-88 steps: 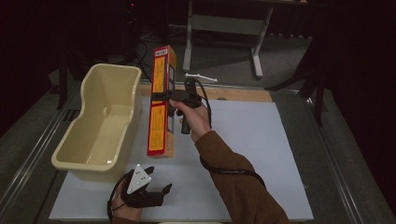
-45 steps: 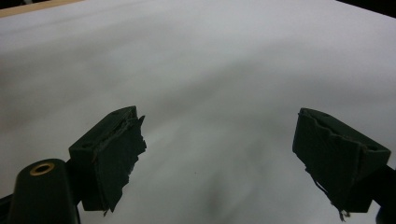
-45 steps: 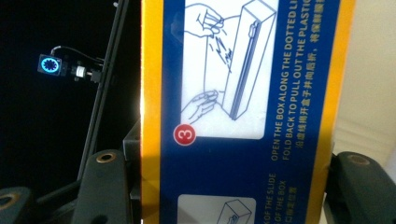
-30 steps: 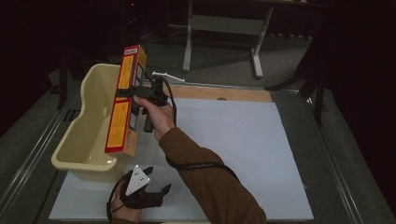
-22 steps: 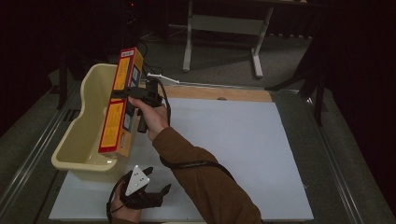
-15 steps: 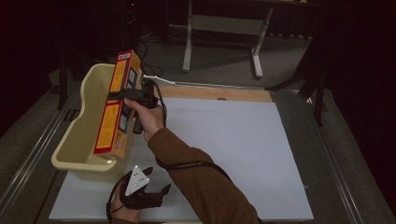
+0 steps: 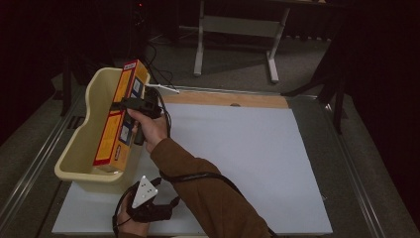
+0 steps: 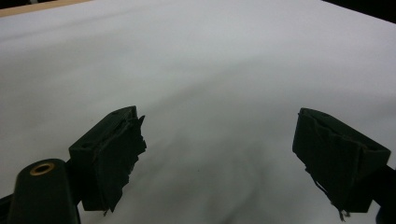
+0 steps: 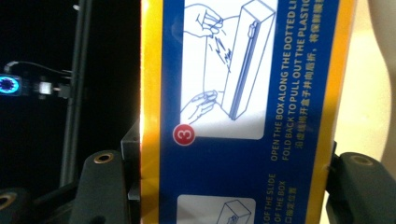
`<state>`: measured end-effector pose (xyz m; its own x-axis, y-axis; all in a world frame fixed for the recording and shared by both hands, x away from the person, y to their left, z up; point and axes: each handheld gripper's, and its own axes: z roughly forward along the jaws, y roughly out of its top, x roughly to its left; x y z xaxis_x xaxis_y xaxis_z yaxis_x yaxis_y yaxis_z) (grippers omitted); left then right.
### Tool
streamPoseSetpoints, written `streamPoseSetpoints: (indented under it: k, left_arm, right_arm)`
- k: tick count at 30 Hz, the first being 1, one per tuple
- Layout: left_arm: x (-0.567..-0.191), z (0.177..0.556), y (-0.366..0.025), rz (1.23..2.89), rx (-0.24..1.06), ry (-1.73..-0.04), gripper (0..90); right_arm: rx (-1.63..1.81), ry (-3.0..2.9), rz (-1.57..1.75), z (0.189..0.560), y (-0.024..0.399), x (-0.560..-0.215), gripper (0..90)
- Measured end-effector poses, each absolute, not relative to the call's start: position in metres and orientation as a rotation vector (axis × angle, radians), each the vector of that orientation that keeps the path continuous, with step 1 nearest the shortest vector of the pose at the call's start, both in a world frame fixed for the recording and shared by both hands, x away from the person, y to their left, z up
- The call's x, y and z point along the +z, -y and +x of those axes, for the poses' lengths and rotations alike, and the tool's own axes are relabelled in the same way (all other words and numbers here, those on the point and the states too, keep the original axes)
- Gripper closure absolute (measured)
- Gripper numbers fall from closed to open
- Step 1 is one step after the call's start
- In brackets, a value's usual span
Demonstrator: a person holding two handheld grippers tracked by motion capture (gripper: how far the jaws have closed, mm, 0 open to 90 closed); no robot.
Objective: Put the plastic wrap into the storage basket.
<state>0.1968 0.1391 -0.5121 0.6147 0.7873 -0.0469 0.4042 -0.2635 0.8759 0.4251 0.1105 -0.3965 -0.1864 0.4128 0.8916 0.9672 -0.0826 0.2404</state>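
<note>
While the right gripper [image 7: 130, 104] clamps the box [image 7: 119, 119] over the tub's [image 7: 79, 148] rim, the left gripper [image 8: 219, 154] gapes above bare mat [image 8: 224, 70].

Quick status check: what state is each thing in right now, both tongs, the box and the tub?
Right tongs: shut on the box, held over the tub.
Left tongs: open, nothing between the jaws, low over the white mat.
Box: gripped mid-length, tilted, lower end down inside the tub.
Tub: upright on the mat's left edge; nothing else visible inside.
</note>
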Motion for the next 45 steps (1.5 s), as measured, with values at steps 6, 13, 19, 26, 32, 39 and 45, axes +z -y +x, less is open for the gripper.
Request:
streamPoseSetpoints:
  k: [6,13,19,26,32,39,45]
  left_arm:
    - [-0.512,0.197,-0.140,1.883,0.505,-0.952,15.3]
    - [-0.512,0.197,-0.139,1.883,0.504,-0.953,15.3]
    - [-0.511,0.197,-0.140,1.879,0.507,-0.953,15.4]
    - [-0.511,0.197,-0.140,1.877,0.506,-0.952,15.4]
    - [-0.512,0.197,-0.138,1.885,0.503,-0.952,15.3]
    - [-0.511,0.197,-0.139,1.882,0.509,-0.951,15.3]
    - [-0.511,0.197,-0.139,1.884,0.514,-0.950,15.3]
  right_arm:
    - [-1.248,1.638,-1.527,0.423,-0.112,-0.397,36.9]
    - [-1.195,1.667,-1.564,0.423,-0.114,-0.396,32.2]
    - [-1.136,1.630,-1.604,0.425,-0.115,-0.406,31.6]
    - [-1.143,1.673,-1.609,0.423,-0.116,-0.400,27.5]
    - [-1.174,1.649,-1.571,0.424,-0.106,-0.388,27.7]
    - [-1.165,1.705,-1.543,0.422,-0.093,-0.391,30.9]
    - [-1.181,1.788,-1.490,0.419,-0.072,-0.389,32.3]
